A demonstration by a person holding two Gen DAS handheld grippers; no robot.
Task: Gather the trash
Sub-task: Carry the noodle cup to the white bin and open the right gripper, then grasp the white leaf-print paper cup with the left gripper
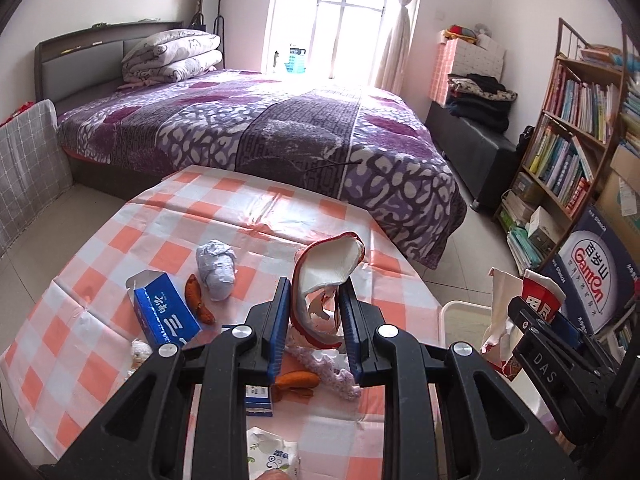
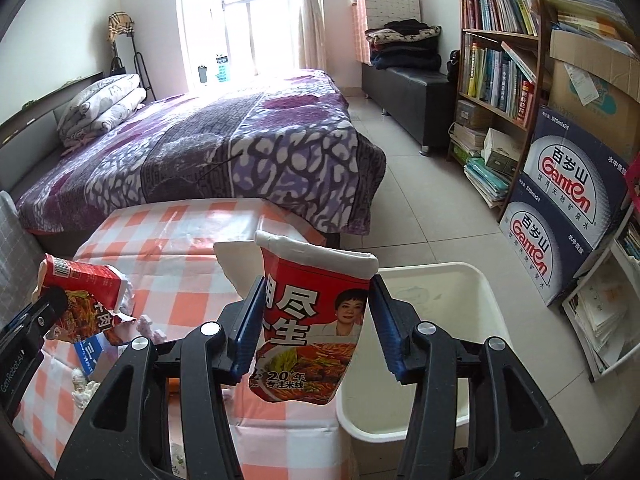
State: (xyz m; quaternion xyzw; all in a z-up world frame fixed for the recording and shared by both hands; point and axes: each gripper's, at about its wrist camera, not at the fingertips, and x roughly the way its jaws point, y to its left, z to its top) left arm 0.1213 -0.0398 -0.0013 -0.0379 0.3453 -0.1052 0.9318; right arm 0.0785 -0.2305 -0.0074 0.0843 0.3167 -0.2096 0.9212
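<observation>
My left gripper (image 1: 315, 286) is shut on a torn red-and-white noodle cup piece (image 1: 332, 256), held above the checked table (image 1: 248, 208). In the right wrist view the same gripper (image 2: 50, 306) shows at the left edge with its torn piece (image 2: 82, 286). My right gripper (image 2: 316, 286) grips a second red noodle cup piece (image 2: 312, 320) between its blue pads, over the table's right edge beside the white bin (image 2: 486, 284). The bin (image 1: 466, 312) stands right of the table. On the cloth lie a blue carton (image 1: 166, 316), crumpled paper (image 1: 216, 270) and orange peel (image 1: 196, 300).
More scraps lie near the table's front: an orange peel (image 1: 298, 379), a small blue box (image 1: 258, 398), a tissue pack (image 1: 272, 460). Behind the table is a purple bed (image 1: 260, 128). A bookshelf (image 2: 500, 60) and water cartons (image 2: 568, 200) stand at the right.
</observation>
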